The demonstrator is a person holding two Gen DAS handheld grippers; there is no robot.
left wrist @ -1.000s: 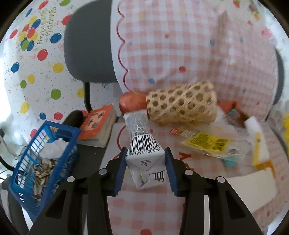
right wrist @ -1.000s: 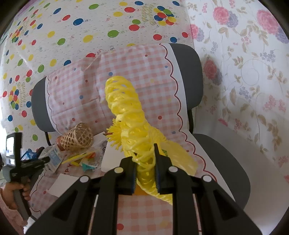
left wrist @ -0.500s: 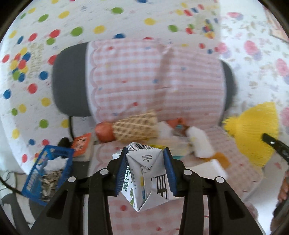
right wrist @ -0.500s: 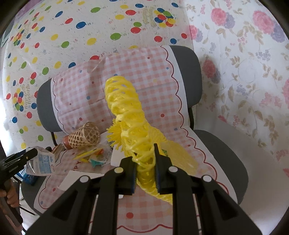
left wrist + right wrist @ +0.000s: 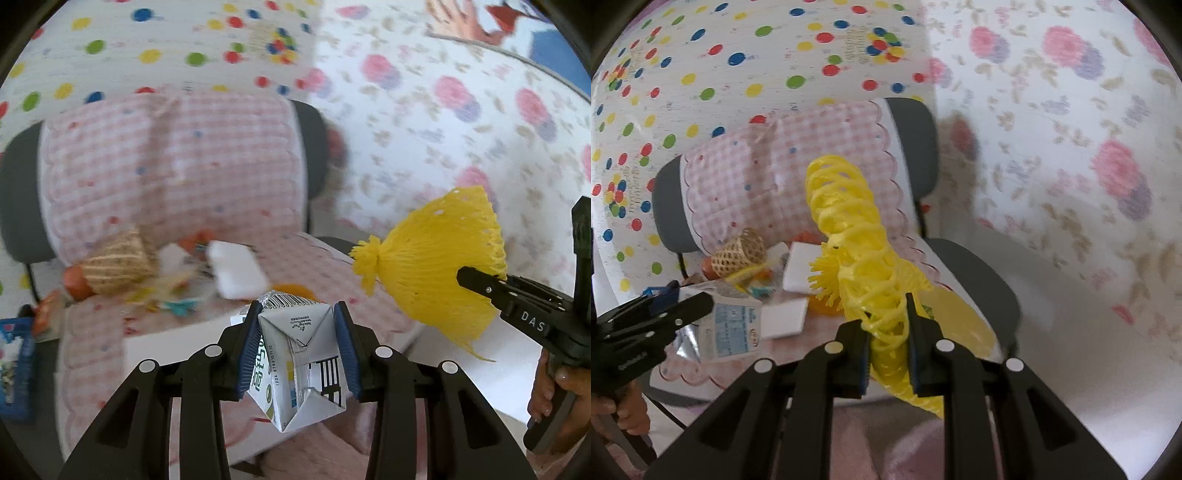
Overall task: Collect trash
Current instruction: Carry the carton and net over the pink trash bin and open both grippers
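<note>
My left gripper point(image 5: 297, 347) is shut on a crushed white milk carton point(image 5: 299, 373) and holds it in the air in front of the chair seat; the carton also shows in the right wrist view point(image 5: 731, 328). My right gripper point(image 5: 888, 332) is shut on a yellow foam fruit net point(image 5: 857, 258), which also shows at the right of the left wrist view point(image 5: 436, 266). More trash lies on the seat: a woven bamboo sleeve point(image 5: 738, 253) over an orange-red thing, white foam pieces point(image 5: 799, 271) and coloured wrappers point(image 5: 173, 299).
The chair point(image 5: 916, 144) has a pink checked cover point(image 5: 147, 177) and stands against dotted and flowered wall sheets. A blue basket point(image 5: 14, 369) sits at the far left of the left wrist view. Pale floor lies to the right of the chair.
Both grippers have pulled back from the chair and swung right, each keeping its item. The carton has risen off the seat. The views are now blurred by the motion.
</note>
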